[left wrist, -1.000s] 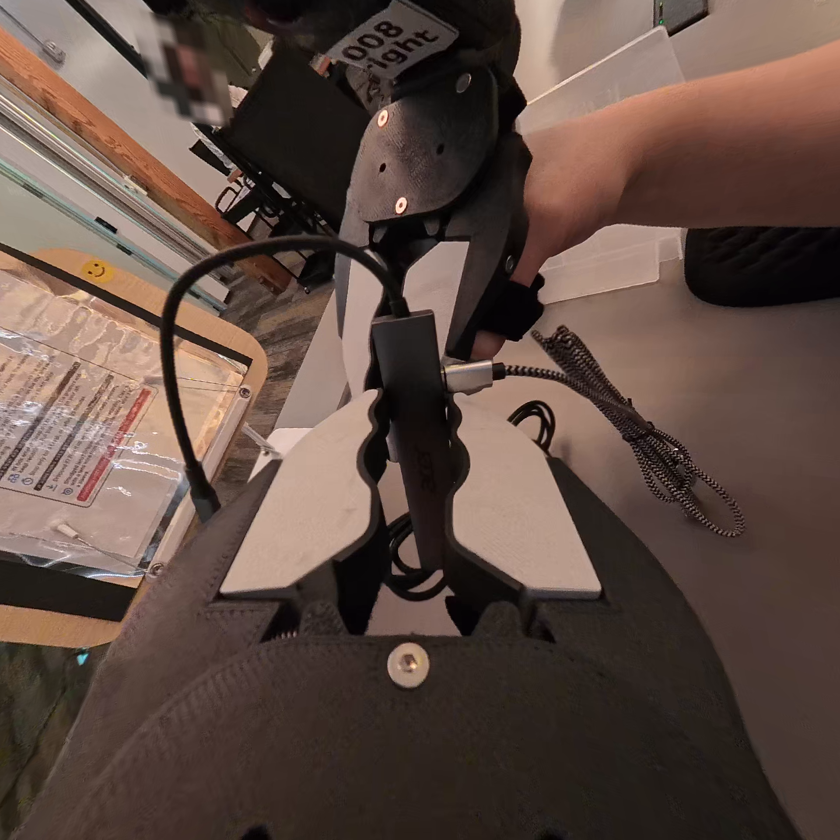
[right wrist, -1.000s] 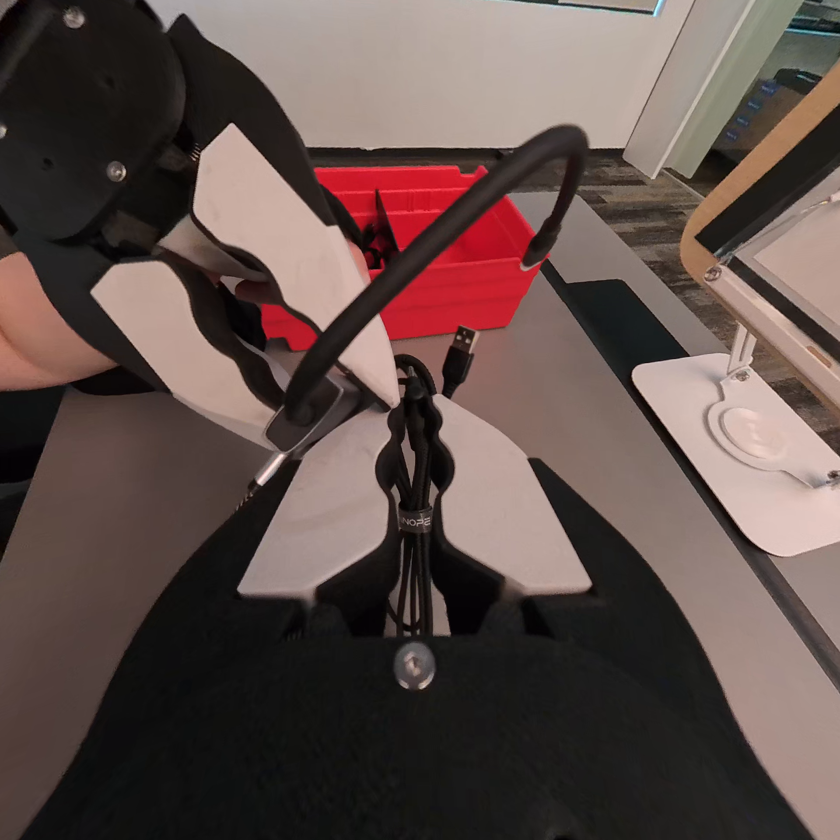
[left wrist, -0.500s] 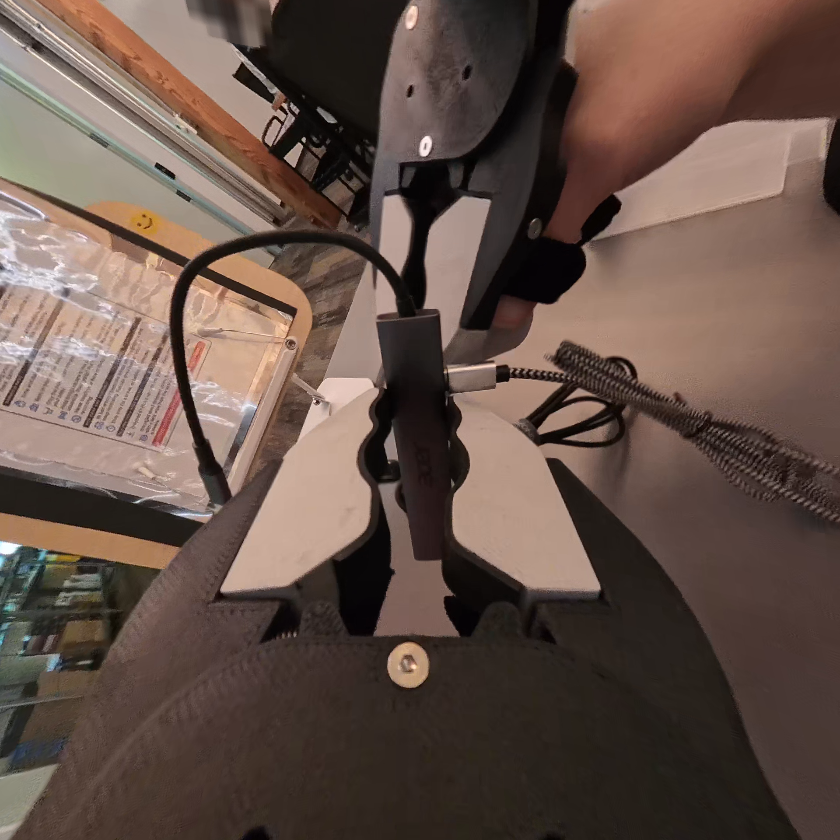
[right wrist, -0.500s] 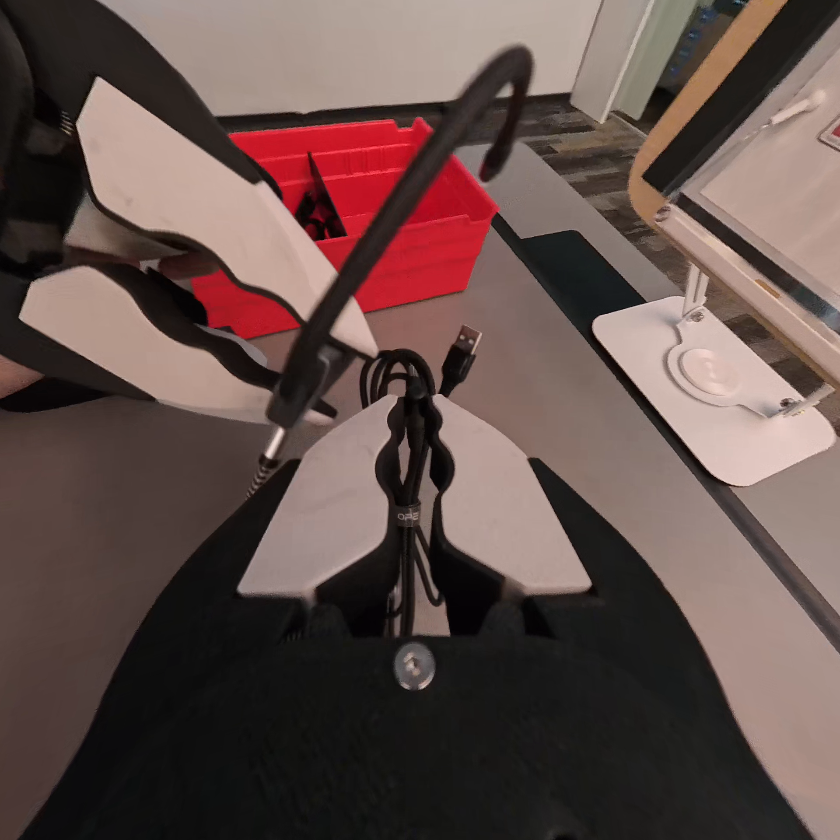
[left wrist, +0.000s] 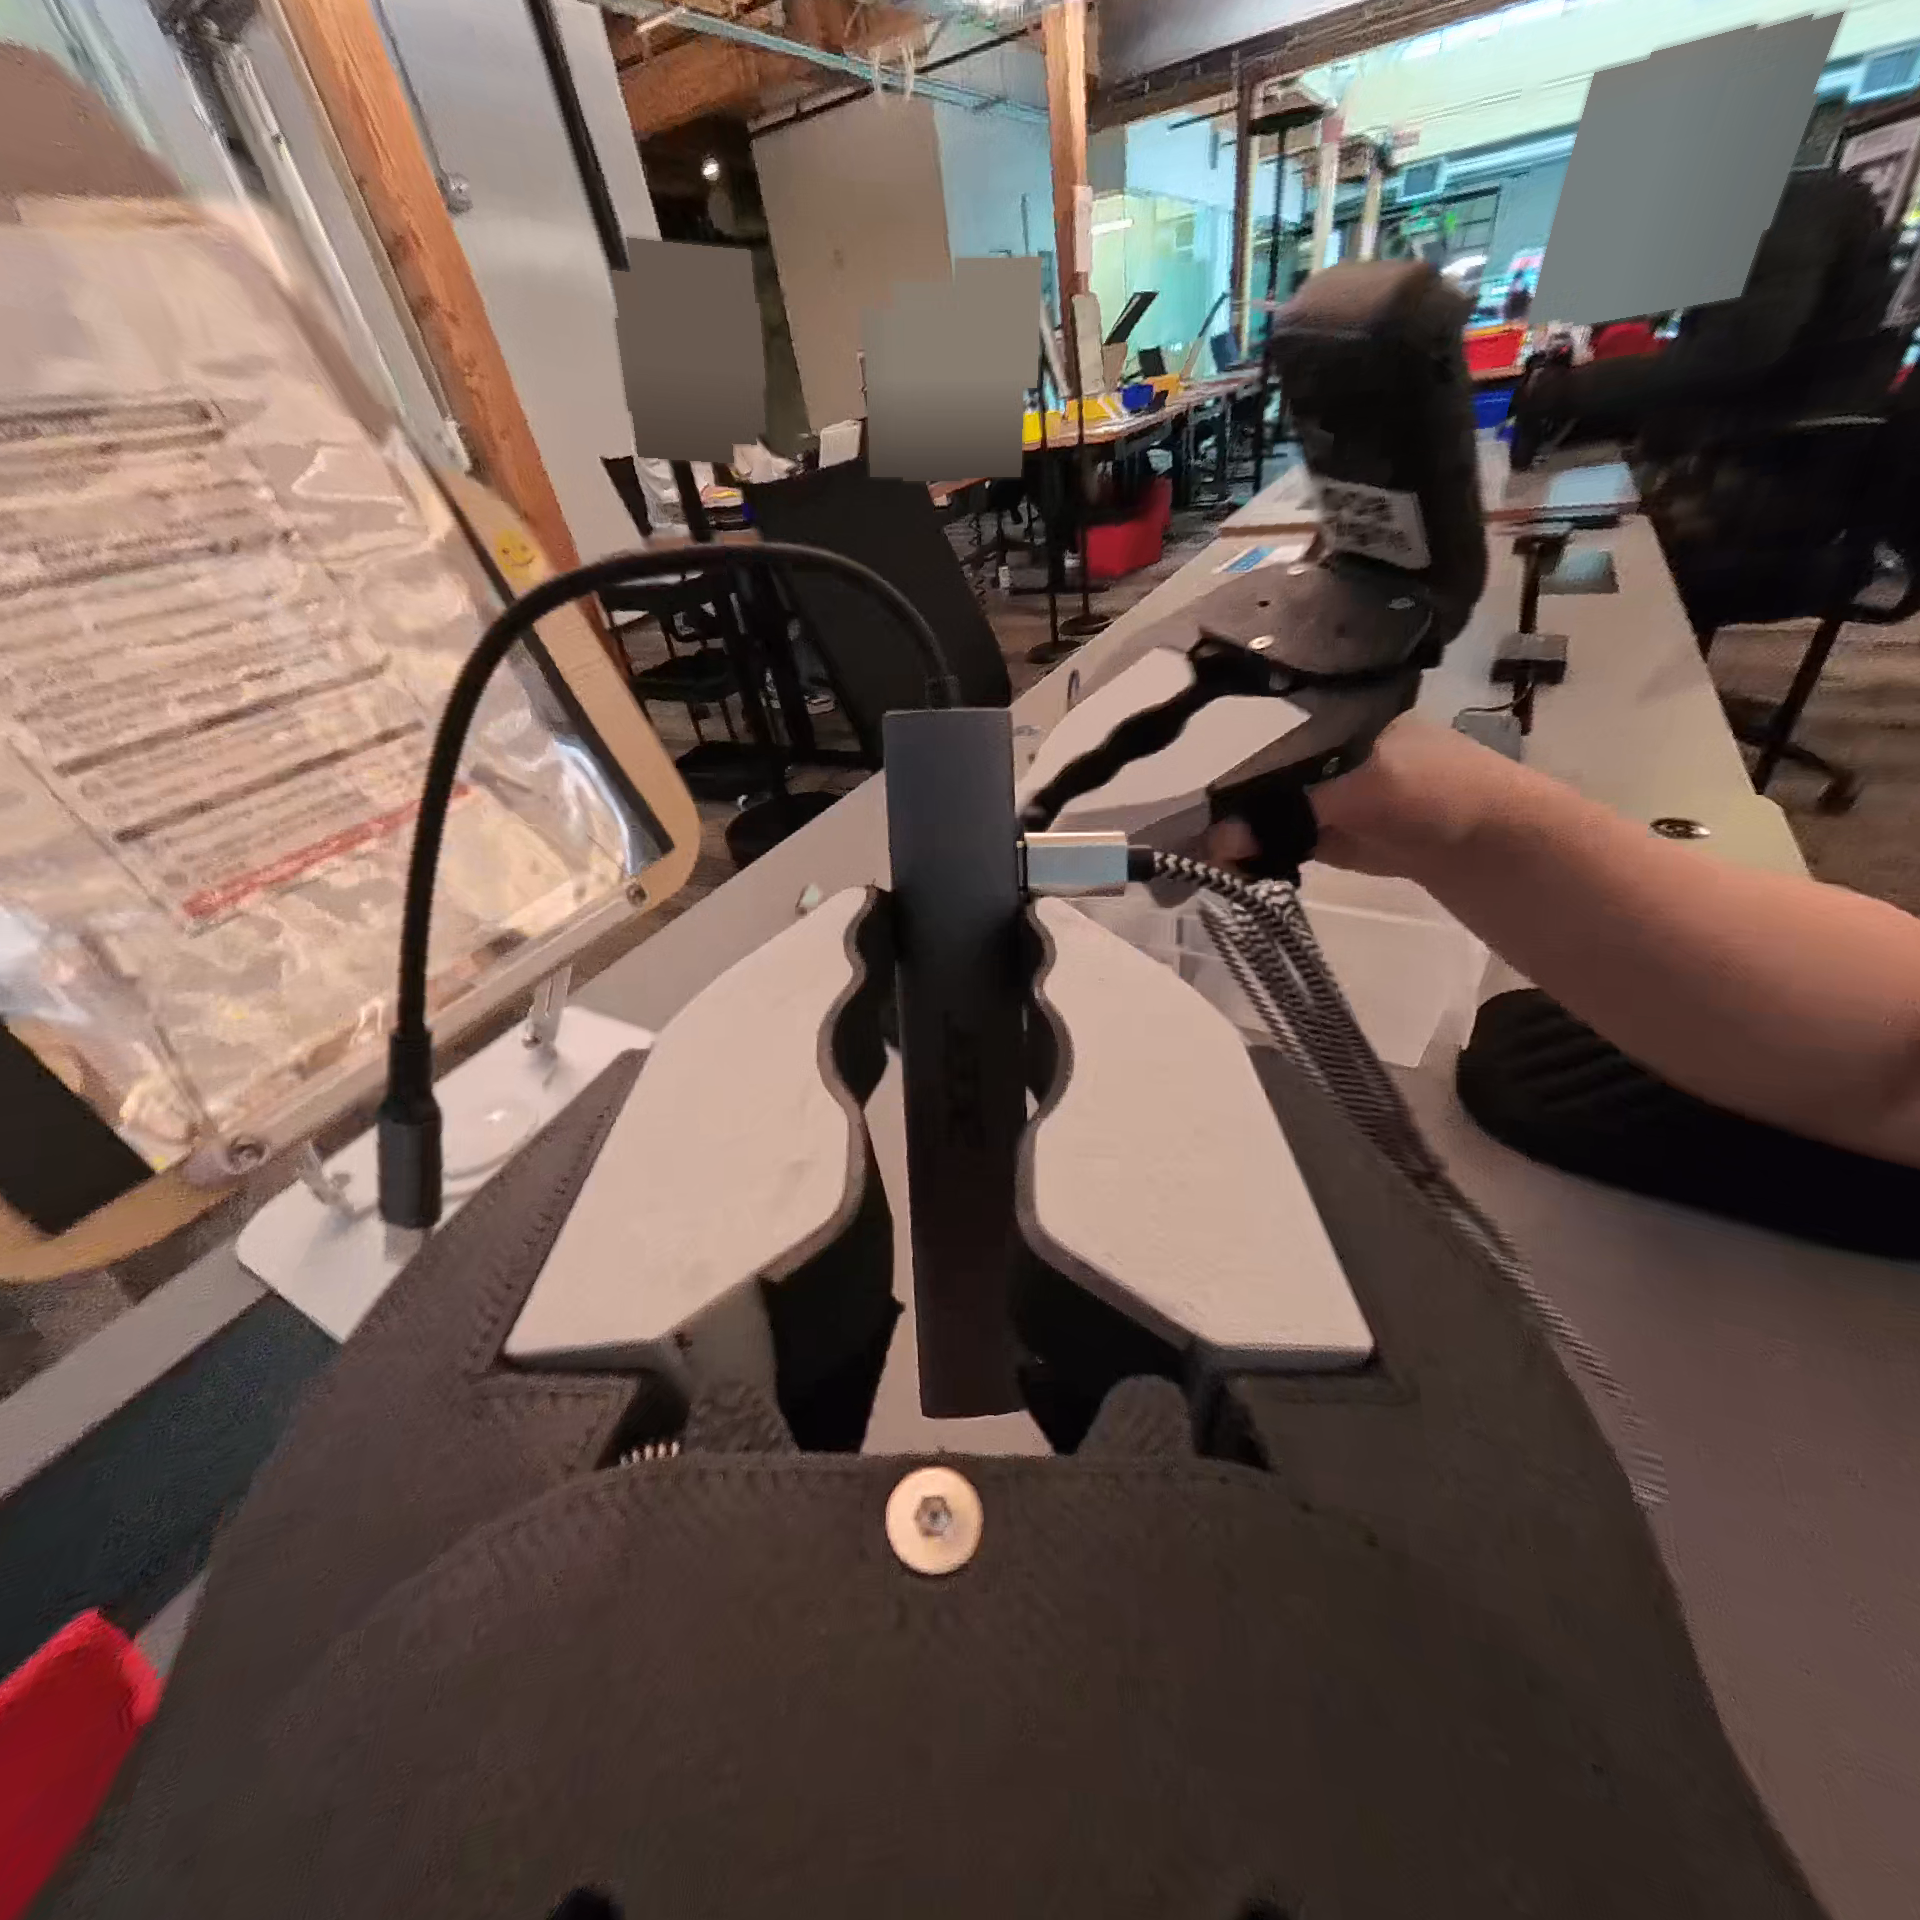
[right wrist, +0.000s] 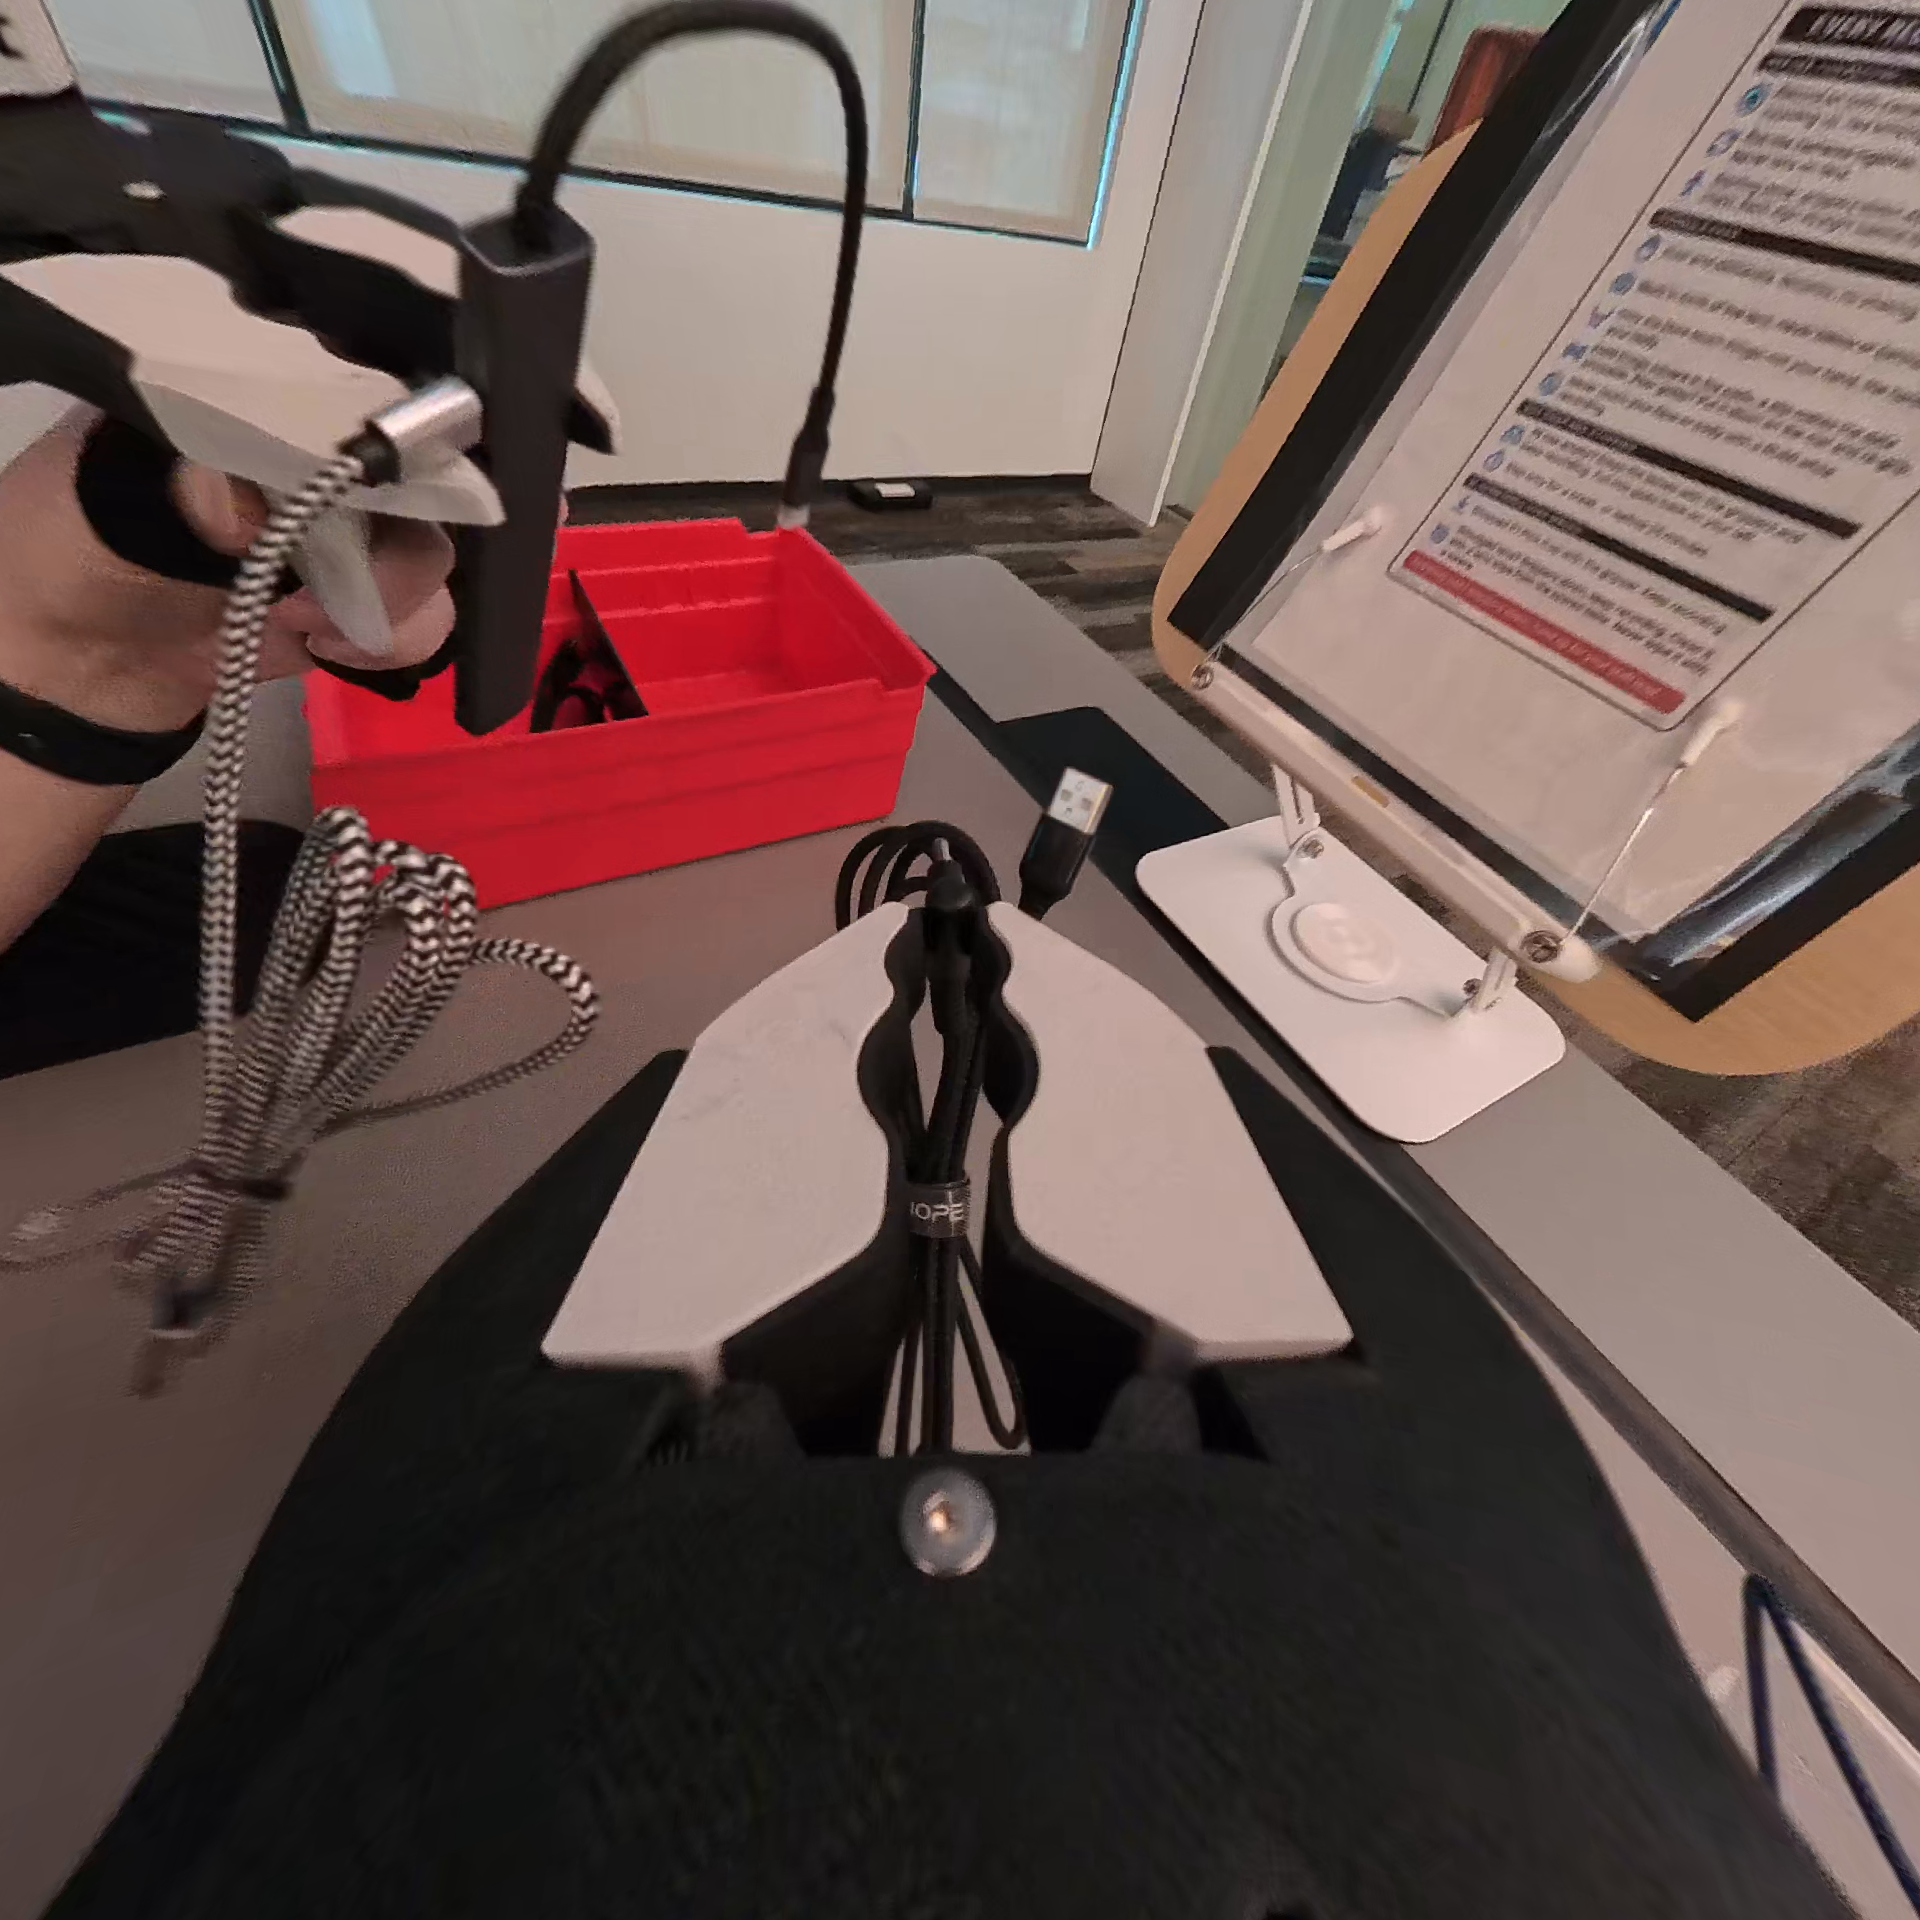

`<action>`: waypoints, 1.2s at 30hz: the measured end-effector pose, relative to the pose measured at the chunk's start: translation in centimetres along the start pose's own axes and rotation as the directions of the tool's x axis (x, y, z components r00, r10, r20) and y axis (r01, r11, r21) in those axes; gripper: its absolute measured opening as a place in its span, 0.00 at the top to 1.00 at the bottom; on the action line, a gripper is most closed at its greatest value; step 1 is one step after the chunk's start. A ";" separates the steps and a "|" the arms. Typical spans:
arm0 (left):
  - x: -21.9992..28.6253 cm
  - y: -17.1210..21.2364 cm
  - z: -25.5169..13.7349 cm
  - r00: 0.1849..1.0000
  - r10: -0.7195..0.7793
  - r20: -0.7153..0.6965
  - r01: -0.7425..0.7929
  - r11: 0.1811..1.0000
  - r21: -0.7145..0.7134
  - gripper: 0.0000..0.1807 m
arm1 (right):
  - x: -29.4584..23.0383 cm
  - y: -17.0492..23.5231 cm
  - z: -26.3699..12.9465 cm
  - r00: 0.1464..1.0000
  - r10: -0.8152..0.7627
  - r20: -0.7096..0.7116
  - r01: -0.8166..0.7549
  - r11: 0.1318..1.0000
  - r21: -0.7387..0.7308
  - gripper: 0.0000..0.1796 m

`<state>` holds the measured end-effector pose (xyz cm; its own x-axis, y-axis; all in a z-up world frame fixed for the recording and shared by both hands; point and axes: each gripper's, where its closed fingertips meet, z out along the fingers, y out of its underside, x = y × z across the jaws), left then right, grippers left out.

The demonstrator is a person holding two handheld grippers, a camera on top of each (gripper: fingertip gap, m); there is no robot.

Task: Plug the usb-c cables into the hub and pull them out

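Observation:
My left gripper (left wrist: pixel 951 904) is shut on a dark grey hub (left wrist: pixel 951 1039), held upright above the table. A silver USB-C plug (left wrist: pixel 1075 862) on a black-and-white braided cable (left wrist: pixel 1309 1018) sits in the hub's right side. The hub's own black lead (left wrist: pixel 447 831) arcs over to the left. My right gripper (right wrist: pixel 945 914) is shut on a bundled black cable (right wrist: pixel 940 1143) with a USB-A plug (right wrist: pixel 1070 821) lying ahead of it. In the right wrist view the hub (right wrist: pixel 520 468) is up at the left and the braided cable (right wrist: pixel 312 987) hangs down to the table.
A red bin (right wrist: pixel 675 707) stands on the grey table (right wrist: pixel 727 987) behind the hub. A framed sign on a white stand (right wrist: pixel 1351 977) is at the table's right edge. A black wrist rest (left wrist: pixel 1662 1122) lies under the person's forearm.
The left gripper has lifted and tilted the hub upright, pulling the braided cable up off the table. The right gripper has drawn away from the hub, still holding the black cable.

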<state>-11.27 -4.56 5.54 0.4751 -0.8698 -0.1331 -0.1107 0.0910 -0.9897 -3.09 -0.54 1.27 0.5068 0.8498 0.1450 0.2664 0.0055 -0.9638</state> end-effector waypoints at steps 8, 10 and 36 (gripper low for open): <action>-2.1 2.0 -0.6 0.987 -0.148 0.062 0.155 0.981 -0.118 0.87 | 0.4 -0.6 -0.8 1.000 -0.003 -0.018 0.003 1.000 0.012 0.95; -2.0 2.2 -0.3 0.980 -0.196 0.045 0.200 0.974 -0.109 0.88 | 0.2 -0.3 -0.5 1.000 0.002 -0.007 -0.002 1.000 0.000 0.95; -7.3 0.6 -3.0 0.893 -0.396 0.213 0.364 0.915 0.175 0.87 | -5.8 -6.2 -4.4 0.994 -0.106 -0.039 0.107 0.994 0.031 0.96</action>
<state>-17.43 0.36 6.10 0.6540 -0.7097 0.2620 0.2249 -0.1483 -0.9630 -4.06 -7.85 7.44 0.5070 0.8235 0.2547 0.2936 0.1128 -0.9492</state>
